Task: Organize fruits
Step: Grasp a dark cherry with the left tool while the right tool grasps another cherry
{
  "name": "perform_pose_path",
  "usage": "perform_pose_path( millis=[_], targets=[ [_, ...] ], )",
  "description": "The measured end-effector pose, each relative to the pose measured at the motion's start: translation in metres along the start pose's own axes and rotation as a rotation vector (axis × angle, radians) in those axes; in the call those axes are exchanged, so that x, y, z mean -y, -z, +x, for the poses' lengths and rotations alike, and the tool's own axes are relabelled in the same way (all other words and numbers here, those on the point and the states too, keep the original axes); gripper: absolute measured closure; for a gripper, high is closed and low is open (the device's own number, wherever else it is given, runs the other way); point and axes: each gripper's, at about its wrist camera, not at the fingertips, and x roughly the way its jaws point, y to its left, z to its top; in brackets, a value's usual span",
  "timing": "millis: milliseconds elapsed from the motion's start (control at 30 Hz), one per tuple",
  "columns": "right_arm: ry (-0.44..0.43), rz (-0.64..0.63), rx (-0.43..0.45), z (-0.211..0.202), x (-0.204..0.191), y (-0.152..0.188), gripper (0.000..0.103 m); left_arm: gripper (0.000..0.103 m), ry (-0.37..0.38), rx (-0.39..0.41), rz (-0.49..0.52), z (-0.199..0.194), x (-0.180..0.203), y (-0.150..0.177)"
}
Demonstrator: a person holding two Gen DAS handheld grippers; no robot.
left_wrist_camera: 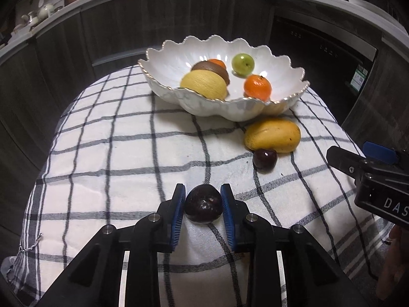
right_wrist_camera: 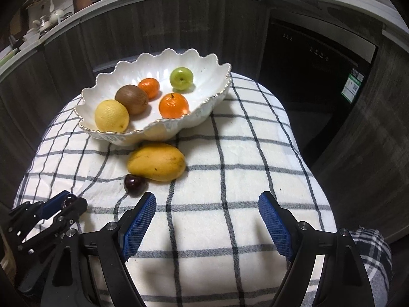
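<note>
The left gripper (left_wrist_camera: 203, 204) pinches a dark cherry (left_wrist_camera: 203, 206) between its blue pads, near the front of the checked cloth (left_wrist_camera: 115, 153). The right gripper (right_wrist_camera: 207, 220) is spread wide with nothing between its fingers. A mango (right_wrist_camera: 156, 162) lies on the cloth just in front of the scalloped white bowl (right_wrist_camera: 204, 113), its long axis running left to right, the narrower end pointing left. A second cherry (right_wrist_camera: 134, 184) touches its near side. In the bowl sit a lemon (right_wrist_camera: 111, 119), a kiwi (right_wrist_camera: 131, 99), two oranges (one smaller, farther back) and a green apple (right_wrist_camera: 181, 78).
</note>
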Motion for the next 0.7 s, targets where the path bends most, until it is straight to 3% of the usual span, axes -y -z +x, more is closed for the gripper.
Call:
perform_pose_path(
  millis=[367,700],
  targets=[
    [-0.042,-0.006,-0.003,0.0,-0.018,-0.006,0.02,0.077,-0.007,0.018,-0.05,-0.007,-0.02,-0.004],
    [-0.097,-0.027,-0.015,0.015,-0.041,-0.01,0.02,0.077,-0.07,0.031,-0.085,-0.01,-0.042,-0.007]
  ],
)
